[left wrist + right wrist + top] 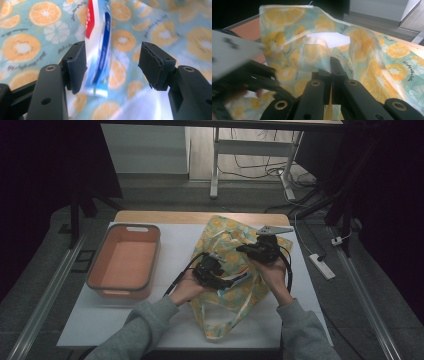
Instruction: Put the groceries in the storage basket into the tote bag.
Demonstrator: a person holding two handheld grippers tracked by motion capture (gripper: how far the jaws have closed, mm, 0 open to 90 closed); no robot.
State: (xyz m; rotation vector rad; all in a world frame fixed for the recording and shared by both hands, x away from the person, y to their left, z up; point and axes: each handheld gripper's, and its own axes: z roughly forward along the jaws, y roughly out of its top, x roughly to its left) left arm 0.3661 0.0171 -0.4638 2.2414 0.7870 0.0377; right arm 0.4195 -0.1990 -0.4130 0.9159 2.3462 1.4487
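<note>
A cloth bag [225,232] printed with orange slices lies on the white table top, its mouth towards the far side. My left gripper [229,280] reaches into it from the left and is open. Between its jaws stands a white, red and blue tube [98,37], resting against one pad [77,67]; the other pad [152,65] is well clear of it. The tube [240,276] also shows in the high view. My right gripper [241,248] is shut on a fold of the bag's rim [317,53] and holds the fabric up.
An orange basin [98,262] with a grey rim stands at the left of the white table top [175,245]. A power strip [321,266] and cables lie on the floor to the right. A desk frame [215,165] stands beyond the table.
</note>
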